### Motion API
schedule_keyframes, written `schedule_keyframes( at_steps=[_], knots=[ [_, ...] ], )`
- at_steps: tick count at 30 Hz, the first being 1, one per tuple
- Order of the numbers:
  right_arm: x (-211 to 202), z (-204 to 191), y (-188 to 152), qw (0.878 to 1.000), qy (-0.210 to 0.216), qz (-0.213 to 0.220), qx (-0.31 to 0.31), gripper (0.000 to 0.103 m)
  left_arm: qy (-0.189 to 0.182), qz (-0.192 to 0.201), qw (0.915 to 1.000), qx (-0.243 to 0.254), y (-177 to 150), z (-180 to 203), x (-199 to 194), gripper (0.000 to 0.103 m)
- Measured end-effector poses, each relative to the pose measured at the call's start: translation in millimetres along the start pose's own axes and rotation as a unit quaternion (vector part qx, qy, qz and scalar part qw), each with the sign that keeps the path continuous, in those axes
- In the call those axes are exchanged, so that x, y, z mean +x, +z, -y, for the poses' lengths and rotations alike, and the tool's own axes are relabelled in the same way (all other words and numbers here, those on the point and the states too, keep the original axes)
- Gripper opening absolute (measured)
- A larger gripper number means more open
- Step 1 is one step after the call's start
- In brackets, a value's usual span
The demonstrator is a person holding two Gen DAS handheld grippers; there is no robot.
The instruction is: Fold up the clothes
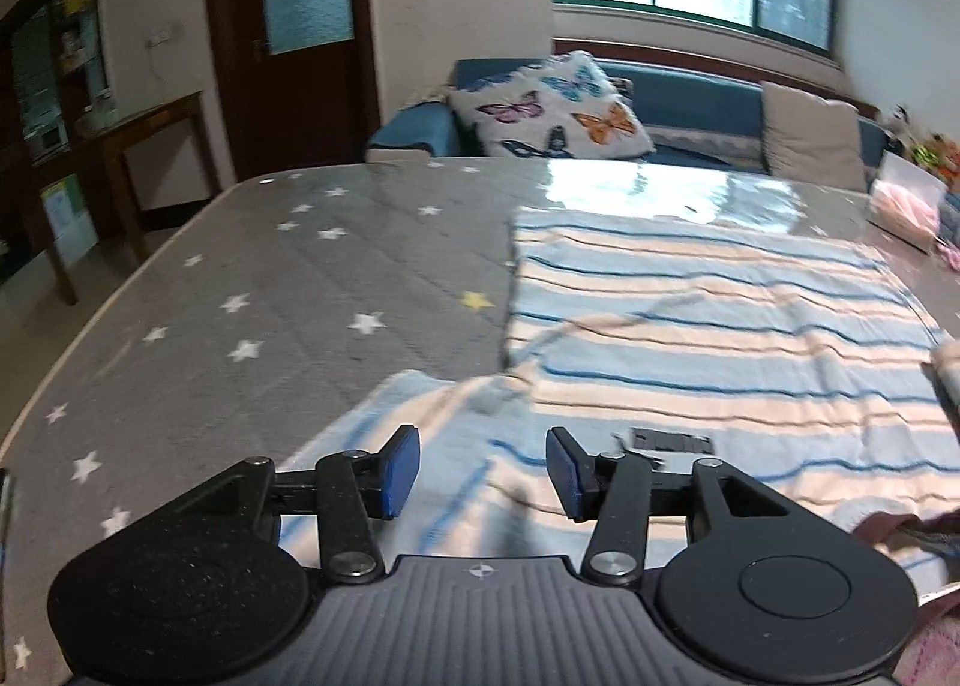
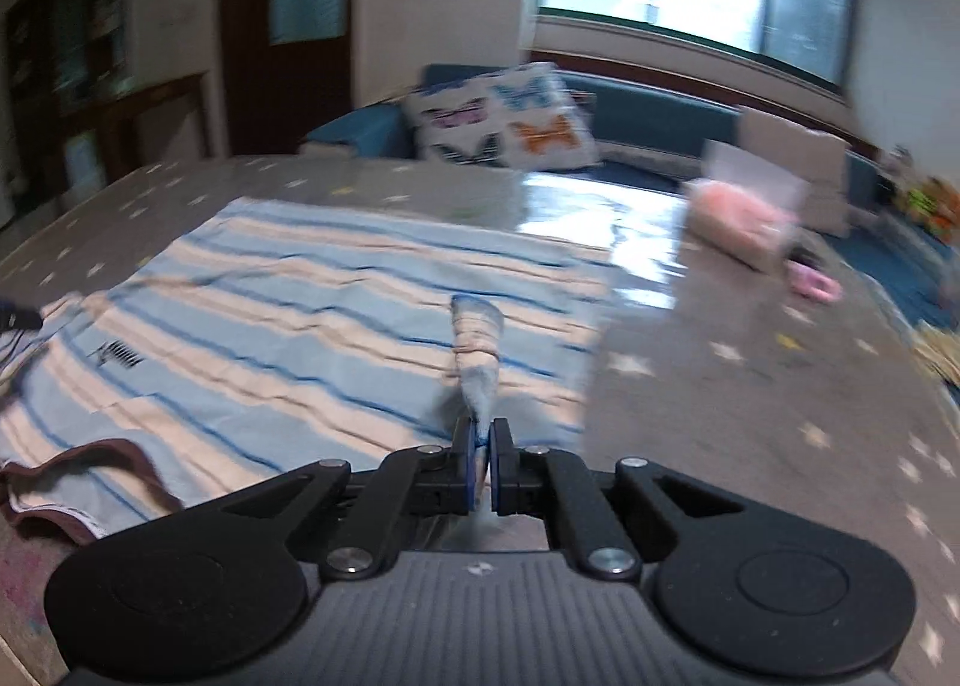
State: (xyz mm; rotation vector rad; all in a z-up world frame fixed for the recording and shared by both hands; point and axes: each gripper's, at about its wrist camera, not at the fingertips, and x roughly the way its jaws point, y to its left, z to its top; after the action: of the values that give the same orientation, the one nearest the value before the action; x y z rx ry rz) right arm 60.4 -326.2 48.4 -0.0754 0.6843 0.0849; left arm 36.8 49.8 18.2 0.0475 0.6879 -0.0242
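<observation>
A striped shirt [image 1: 690,338] in light blue, cream and dark blue lies spread on the grey star-print table cover [image 1: 252,290]. My left gripper [image 1: 483,470] hovers over the shirt's near left sleeve, jaws apart, with nothing pinched between the blue pads [image 1: 399,470]. In the right wrist view the same striped shirt [image 2: 288,314] lies flat, its dark-trimmed collar [image 2: 84,470] at the lower left. My right gripper [image 2: 480,467] is shut on a bunched-up fold of the shirt's right sleeve [image 2: 477,350], which rises in a narrow ridge ahead of the fingers.
A pink packet [image 2: 744,224] and a small pink item [image 2: 813,281] lie at the table's far right. Behind the table stands a blue sofa [image 1: 690,98] with a butterfly cushion [image 1: 552,110]. A wooden side table [image 1: 138,146] and a door are at the left.
</observation>
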Motion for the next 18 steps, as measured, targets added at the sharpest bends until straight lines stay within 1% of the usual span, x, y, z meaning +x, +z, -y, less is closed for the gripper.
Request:
schedule_keyframes(
  at_steps=[5, 10, 13, 14, 16, 18],
  knots=[
    [-26.9, 37.2, -23.3, 0.997, -0.049, -0.007, 0.053, 0.004, -0.019, -0.004, 0.9996, 0.019, -3.9, 17.0, 1.6, 0.052],
    [-33.5, 58.0, -52.2, 0.993, -0.075, -0.048, 0.083, 0.004, -0.035, -0.006, 0.9984, 0.045, -9.7, 28.9, -1.9, 0.054],
    [-29.8, 64.3, -59.7, 0.989, -0.095, -0.065, 0.092, 0.006, -0.040, -0.007, 0.9968, 0.068, -16.7, 36.0, -5.2, 0.057],
    [-29.3, 66.8, -60.3, 0.988, -0.100, -0.067, 0.097, 0.012, -0.041, -0.007, 0.9962, 0.077, -20.3, 38.7, -6.9, 0.058],
    [-31.1, 69.7, -60.7, 0.986, -0.113, -0.065, 0.109, 0.014, -0.040, -0.008, 0.9951, 0.090, -25.3, 42.2, -7.4, 0.059],
    [-34.0, 72.4, -59.1, 0.985, -0.123, -0.051, 0.109, 0.015, -0.040, -0.015, 0.9948, 0.092, -28.6, 43.5, -6.1, 0.059]
  ],
)
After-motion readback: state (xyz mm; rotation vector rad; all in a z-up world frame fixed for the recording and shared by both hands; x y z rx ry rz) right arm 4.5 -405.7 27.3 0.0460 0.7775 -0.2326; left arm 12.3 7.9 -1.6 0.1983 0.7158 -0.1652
